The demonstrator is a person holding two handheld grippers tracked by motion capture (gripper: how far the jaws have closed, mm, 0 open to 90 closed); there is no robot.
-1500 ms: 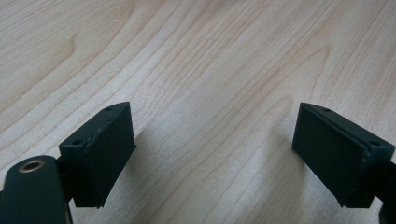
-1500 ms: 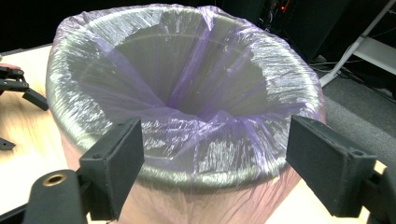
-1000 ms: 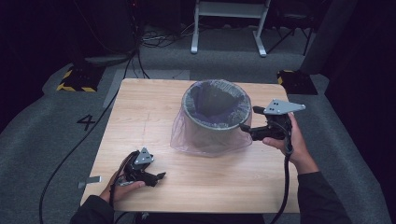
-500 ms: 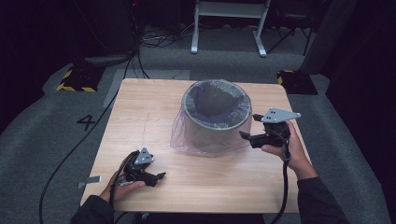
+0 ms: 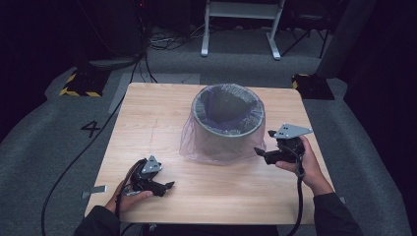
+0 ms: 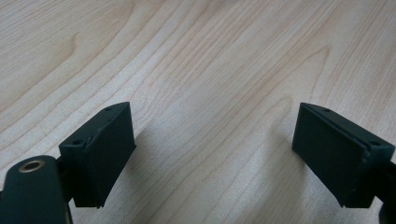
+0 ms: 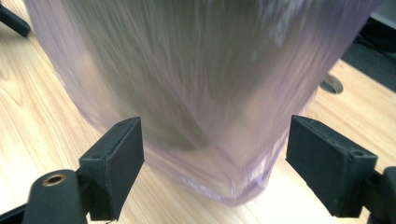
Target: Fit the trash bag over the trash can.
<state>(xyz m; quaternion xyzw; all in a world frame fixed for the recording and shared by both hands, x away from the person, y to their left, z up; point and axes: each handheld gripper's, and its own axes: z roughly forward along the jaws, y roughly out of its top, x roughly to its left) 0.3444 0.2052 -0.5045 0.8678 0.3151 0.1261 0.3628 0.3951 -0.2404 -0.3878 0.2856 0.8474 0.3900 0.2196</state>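
A round grey bin (image 5: 226,122) stands at the middle of the wooden table (image 5: 147,123). A translucent purple bag (image 5: 196,142) lines it and hangs down its outside to the tabletop. My right gripper (image 5: 264,143) is held at the bin's right side, low, with its jaws open and pointed at the bag. In the right gripper view, the bag's hanging plastic (image 7: 201,102) bulges just beyond the open right gripper (image 7: 215,161), nothing clamped. My left gripper (image 5: 166,187) rests near the table's front left, open over bare wood, as the left gripper view (image 6: 215,154) confirms.
Cables trail from both grippers off the front edge. A round hole (image 7: 331,85) sits in the tabletop beyond the bag. On the floor are a painted 4 (image 5: 92,129), yellow-black striped blocks (image 5: 78,84), and a white stand (image 5: 241,24) behind the table.
My right gripper has come down and toward the person along the bin's right side, closer to the bag's lower part. The left gripper has stayed put.
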